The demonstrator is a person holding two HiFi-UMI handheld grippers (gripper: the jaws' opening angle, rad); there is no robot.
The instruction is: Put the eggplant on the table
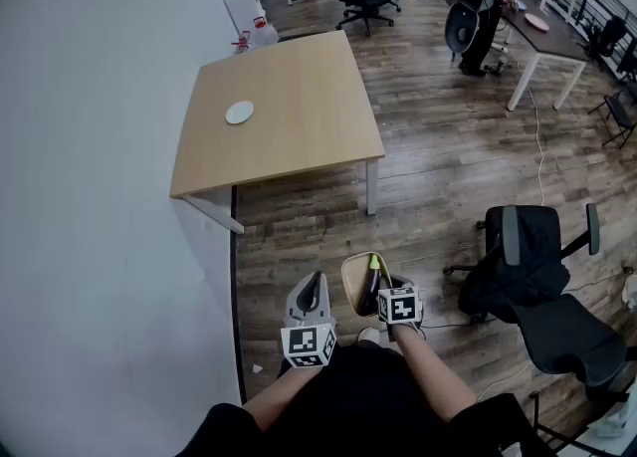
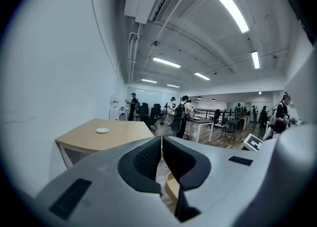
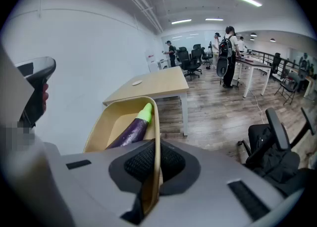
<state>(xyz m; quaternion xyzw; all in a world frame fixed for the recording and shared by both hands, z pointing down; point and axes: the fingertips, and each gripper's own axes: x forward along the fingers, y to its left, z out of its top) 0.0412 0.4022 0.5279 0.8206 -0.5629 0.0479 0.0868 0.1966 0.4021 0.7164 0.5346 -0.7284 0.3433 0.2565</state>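
Right gripper (image 3: 154,164) clamped on tray (image 3: 106,122) rim, eggplant (image 3: 130,131) lying inside.
Left gripper (image 2: 161,154) is closed, empty; table (image 1: 289,107) is not yet reached.

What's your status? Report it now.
Copy: right claw shut on bowl rim; left claw shut, empty. Load: eggplant lying in bowl, not yet on table. Only white disc on table.

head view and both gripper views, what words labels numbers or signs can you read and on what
No words, brands or numbers can be read in any view.
The marker cube of the left gripper: square patterns only, no letters.
The marker cube of the right gripper: the same.
The white cabinet by the far wall: red marks, too small to read.
The basket and eggplant: no print.
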